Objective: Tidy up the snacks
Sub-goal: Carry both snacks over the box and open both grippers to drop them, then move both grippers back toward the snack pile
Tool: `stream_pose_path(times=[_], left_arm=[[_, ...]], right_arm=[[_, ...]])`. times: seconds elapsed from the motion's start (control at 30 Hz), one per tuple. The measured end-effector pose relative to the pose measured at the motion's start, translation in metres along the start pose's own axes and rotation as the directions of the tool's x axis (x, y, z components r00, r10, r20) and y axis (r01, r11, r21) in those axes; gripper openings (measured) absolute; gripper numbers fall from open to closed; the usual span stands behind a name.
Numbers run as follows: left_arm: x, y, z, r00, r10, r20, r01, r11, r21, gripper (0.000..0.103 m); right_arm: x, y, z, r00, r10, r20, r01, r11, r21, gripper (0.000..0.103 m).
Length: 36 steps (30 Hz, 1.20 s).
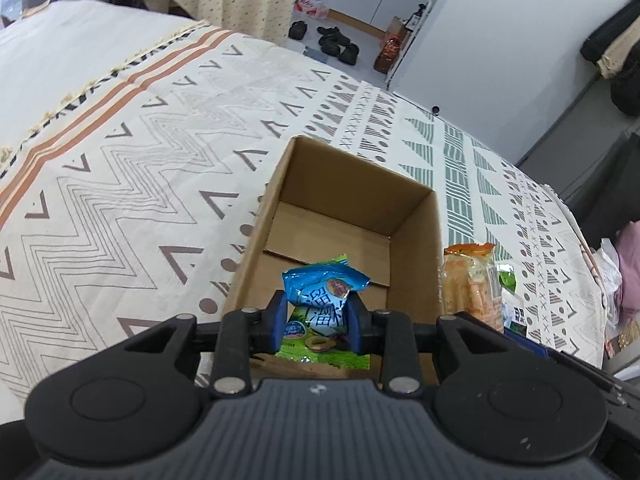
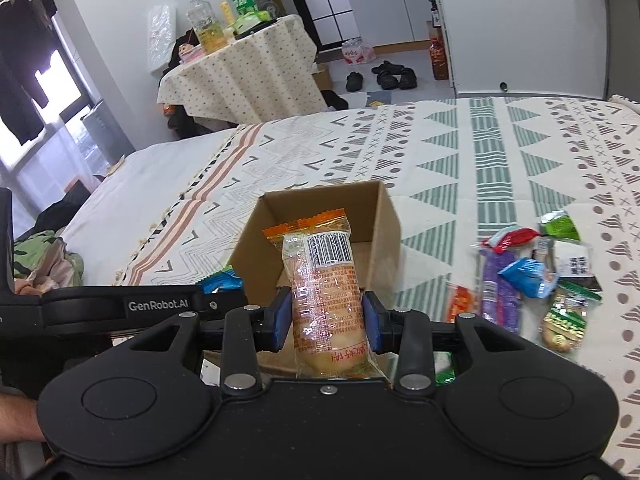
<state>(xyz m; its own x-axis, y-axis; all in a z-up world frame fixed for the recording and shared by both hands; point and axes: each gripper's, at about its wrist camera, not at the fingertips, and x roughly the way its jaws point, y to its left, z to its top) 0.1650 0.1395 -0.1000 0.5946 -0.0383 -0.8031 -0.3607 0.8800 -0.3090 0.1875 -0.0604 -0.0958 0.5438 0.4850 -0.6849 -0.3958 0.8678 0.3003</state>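
Note:
An open cardboard box [image 1: 416, 248] [image 2: 384, 224] stands on the patterned bedspread, with nothing inside it. My left gripper [image 1: 318, 322] is shut on a blue and green snack packet [image 1: 320, 300], held over the box's near edge. My right gripper [image 2: 326, 320] is shut on a clear and orange wrapped pastry packet [image 2: 324, 284], held upright in front of the box. That same pastry packet [image 1: 474, 280] shows right of the box in the left wrist view. The left gripper's arm [image 2: 132, 306] and its blue packet [image 2: 220, 280] appear at the left in the right wrist view.
Several loose snack packets [image 2: 532, 276] lie scattered on the bedspread [image 2: 500, 152] right of the box. A cloth-covered table [image 2: 240, 76] with bottles stands beyond the bed. Shoes [image 2: 384, 76] lie on the floor. A person's hand [image 2: 16, 416] shows at the lower left edge.

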Motion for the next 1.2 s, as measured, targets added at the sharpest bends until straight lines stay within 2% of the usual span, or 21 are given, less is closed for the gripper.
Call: stream_pose_path(times=[0.13,0.3,0.47,0.6,0.9,1.1,1.2], left_arm=[[0.005,0.007,0.004,1.0,0.01,0.0,-0.01,1.0,-0.024,0.035],[0.006,0.012,0.005,1.0,0.027,-0.008,-0.027,0.999,-0.033,0.051],[0.0,0.015,0.004,0.998,0.066,-0.008,-0.066,0.997,-0.038,0.062],[-0.003,0.017,0.002,0.996,0.087,-0.001,-0.087,0.996,-0.034,0.076],[-0.017,-0.003,-0.01,0.995,0.096,-0.017,-0.097,0.995,-0.002,0.086],[-0.027,-0.022,-0.021,0.995,0.098,-0.013,-0.097,0.995,0.025,0.088],[-0.034,-0.031,-0.026,0.995,0.095,0.001,-0.095,0.995,0.033,0.096]], right_arm=[[0.012,0.005,0.001,1.0,-0.002,-0.016,0.002,1.0,0.002,0.037],[0.021,0.007,0.002,1.0,-0.005,-0.029,0.005,1.0,0.012,0.037],[0.027,0.011,0.002,0.999,0.026,-0.042,-0.025,0.999,0.023,0.039],[0.025,0.012,0.0,0.999,0.012,-0.052,-0.011,1.0,0.024,0.052],[-0.001,-0.003,-0.006,0.999,-0.03,-0.026,0.031,0.999,0.034,0.067],[-0.027,-0.023,-0.01,0.998,-0.069,0.006,0.069,0.996,0.049,0.08],[-0.04,-0.031,-0.011,0.996,-0.084,0.021,0.083,0.995,0.046,0.082]])
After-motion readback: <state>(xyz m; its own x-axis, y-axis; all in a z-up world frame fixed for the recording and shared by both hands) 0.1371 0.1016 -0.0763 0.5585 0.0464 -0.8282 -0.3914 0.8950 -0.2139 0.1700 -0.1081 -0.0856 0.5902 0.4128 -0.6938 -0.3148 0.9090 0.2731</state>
